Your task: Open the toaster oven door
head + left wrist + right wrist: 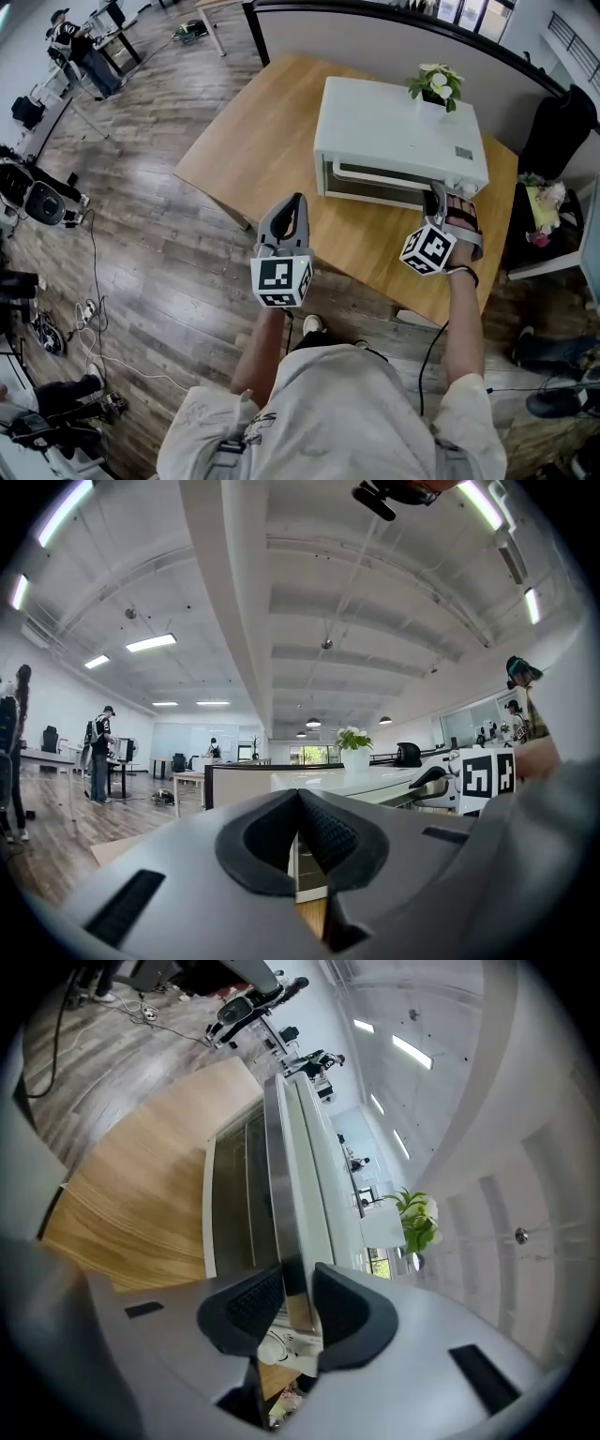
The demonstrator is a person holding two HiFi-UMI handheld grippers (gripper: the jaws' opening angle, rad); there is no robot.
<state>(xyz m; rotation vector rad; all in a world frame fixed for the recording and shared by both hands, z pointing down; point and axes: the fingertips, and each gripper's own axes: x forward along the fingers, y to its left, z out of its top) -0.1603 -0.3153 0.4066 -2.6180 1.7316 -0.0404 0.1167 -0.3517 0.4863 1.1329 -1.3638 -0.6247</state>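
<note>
Right tool (437, 195) clamps the rt end of the stiff, likely slick metal door handle (384, 174) on a white toaster oven (394, 127) at the table (248, 141) back, w/ left tool (296, 201) closed, empty.

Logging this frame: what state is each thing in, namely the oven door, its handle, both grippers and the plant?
Oven door: closed.
Door handle: gripped by the right gripper.
Right gripper: shut on the door handle.
Left gripper: shut, nothing between its jaws.
Plant: upright on top of the toaster oven.
</note>
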